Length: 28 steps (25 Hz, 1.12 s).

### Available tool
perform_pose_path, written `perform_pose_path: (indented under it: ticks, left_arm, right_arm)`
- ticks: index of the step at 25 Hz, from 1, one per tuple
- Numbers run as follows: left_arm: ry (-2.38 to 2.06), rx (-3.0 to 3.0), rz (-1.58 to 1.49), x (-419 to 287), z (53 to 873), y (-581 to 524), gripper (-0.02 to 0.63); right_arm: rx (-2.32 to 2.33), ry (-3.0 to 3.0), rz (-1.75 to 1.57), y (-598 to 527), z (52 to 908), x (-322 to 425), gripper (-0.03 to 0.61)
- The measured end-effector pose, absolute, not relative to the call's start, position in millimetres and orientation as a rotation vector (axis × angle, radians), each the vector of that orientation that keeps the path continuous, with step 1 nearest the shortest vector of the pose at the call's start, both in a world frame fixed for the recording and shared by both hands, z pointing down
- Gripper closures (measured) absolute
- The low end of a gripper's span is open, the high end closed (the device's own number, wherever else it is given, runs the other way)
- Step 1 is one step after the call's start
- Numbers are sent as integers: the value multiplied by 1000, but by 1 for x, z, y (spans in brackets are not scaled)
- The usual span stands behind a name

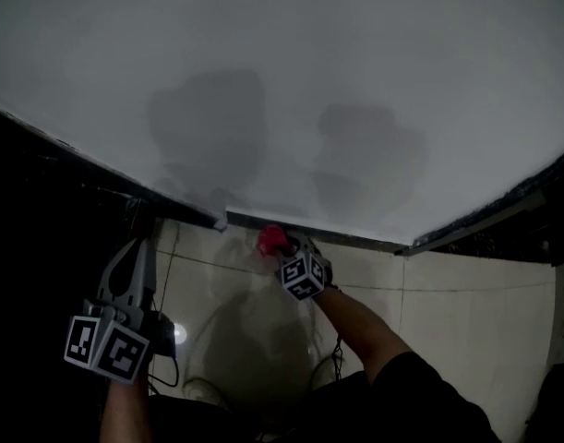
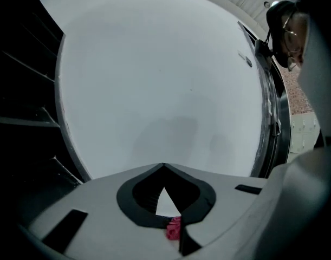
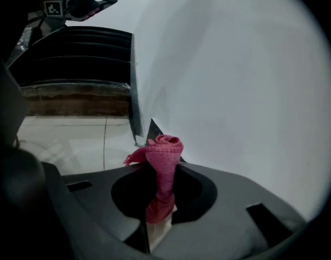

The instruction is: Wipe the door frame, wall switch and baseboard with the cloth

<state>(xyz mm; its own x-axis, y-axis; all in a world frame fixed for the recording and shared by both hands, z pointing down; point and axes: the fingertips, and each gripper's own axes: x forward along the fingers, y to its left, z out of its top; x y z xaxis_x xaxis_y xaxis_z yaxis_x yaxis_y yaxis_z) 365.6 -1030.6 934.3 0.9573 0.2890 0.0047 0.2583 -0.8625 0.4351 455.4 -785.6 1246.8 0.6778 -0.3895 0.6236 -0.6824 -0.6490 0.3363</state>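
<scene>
A pink cloth (image 1: 270,239) is bunched at the tip of my right gripper (image 1: 283,245), which is shut on it. The cloth presses against the dark baseboard (image 1: 355,238) at the foot of the white wall (image 1: 282,81). In the right gripper view the cloth (image 3: 165,148) stands up between the jaws of the right gripper (image 3: 162,164), close beside the baseboard (image 3: 134,107). My left gripper (image 1: 138,212) points at the baseboard's left end, its tips together, holding nothing. In its own view the left gripper (image 2: 164,166) faces the bare wall (image 2: 165,91); a small pink bit (image 2: 173,227) shows low between the jaws.
Pale floor tiles (image 1: 448,312) run below the baseboard. A dark slatted surface (image 3: 78,53) fills the left side beyond the wall's corner. A cable (image 1: 194,386) lies on the floor near my feet. Dark edges border the wall at right (image 1: 531,201).
</scene>
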Motion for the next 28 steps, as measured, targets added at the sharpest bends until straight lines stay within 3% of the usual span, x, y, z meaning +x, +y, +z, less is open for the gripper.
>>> perform_pose_path:
  ticks: [11,28]
  left_arm:
    - [490,2940,87,353,940,-1043,620]
    - [594,2821,132,346,935,-1025,620]
  right_arm:
    - [2287,-934,613,-912,1260,477,528]
    - [2390,-712,746,-841,1271,490,528]
